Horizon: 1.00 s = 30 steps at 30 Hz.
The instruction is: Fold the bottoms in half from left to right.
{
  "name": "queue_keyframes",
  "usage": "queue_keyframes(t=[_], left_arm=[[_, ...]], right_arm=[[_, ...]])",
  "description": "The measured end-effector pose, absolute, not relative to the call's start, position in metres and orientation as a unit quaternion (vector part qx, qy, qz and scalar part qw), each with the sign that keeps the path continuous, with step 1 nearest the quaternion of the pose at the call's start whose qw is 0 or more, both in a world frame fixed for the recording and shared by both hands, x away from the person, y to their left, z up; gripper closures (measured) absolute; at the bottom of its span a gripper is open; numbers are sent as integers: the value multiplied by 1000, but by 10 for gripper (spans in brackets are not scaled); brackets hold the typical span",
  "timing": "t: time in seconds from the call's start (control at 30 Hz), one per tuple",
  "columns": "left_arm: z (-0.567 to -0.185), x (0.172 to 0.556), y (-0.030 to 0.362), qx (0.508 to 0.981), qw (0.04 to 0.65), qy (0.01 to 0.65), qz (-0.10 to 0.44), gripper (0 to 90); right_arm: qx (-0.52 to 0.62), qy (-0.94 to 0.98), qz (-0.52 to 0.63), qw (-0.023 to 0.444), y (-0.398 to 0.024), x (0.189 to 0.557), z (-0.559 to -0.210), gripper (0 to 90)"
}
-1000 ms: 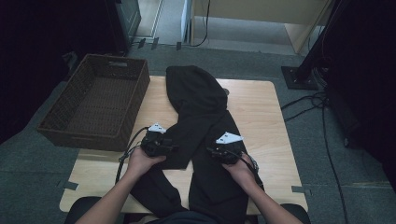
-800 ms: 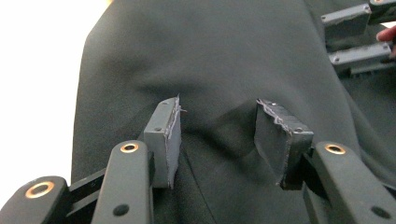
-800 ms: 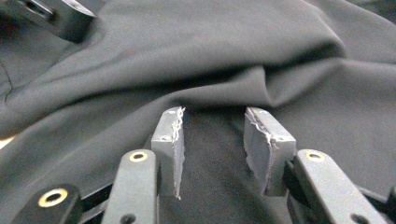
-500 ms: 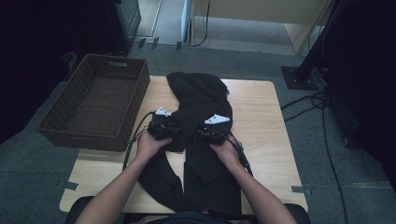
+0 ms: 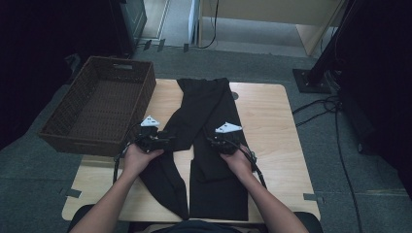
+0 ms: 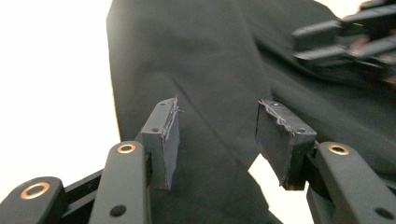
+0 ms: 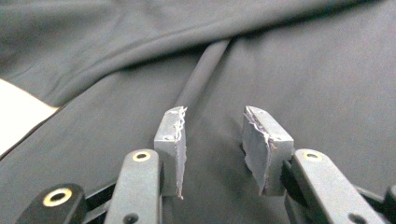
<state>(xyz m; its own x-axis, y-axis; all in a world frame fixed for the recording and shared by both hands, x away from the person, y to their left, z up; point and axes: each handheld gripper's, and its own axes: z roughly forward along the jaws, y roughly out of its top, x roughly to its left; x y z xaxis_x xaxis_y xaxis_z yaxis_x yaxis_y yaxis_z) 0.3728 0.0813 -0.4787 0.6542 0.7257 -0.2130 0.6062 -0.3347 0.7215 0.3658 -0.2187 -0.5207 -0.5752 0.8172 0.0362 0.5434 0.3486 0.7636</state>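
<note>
The black trousers (image 5: 204, 141) lie flat on the table (image 5: 265, 121), long axis running near to far – waistband far, both legs toward the person, spread in a narrow V. The cloth looks light, limp and likely slippery, best pinched at a hem or seam. The left gripper (image 5: 167, 141) and right gripper (image 5: 214, 141) hover over the legs, jaws parted, seemingly holding nothing

A light wooden table (image 5: 272, 126) stands on grey carpet (image 5: 350, 189), a dark wicker basket (image 5: 102, 104) at its edge.
</note>
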Motion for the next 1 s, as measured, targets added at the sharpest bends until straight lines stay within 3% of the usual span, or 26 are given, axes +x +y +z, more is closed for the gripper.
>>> queue_keyframes(t=[0.1,0.37,0.57,0.67,0.9,1.0], left_arm=[[-483,377,84,807,405,422,86,485],[-496,394,80,804,382,447,94,486],[-505,395,75,818,353,443,101,509],[-506,396,75,820,354,436,108,569],[-508,398,63,838,350,401,124,830],[-507,403,59,840,348,399,121,868]], right_arm=[[420,803,385,175,-222,347,-521,626],[399,812,395,160,-224,303,-522,575],[391,815,397,157,-223,294,-522,570],[389,816,397,157,-221,296,-522,570],[384,819,398,155,-210,304,-522,576],[384,819,397,156,-204,308,-522,577]])
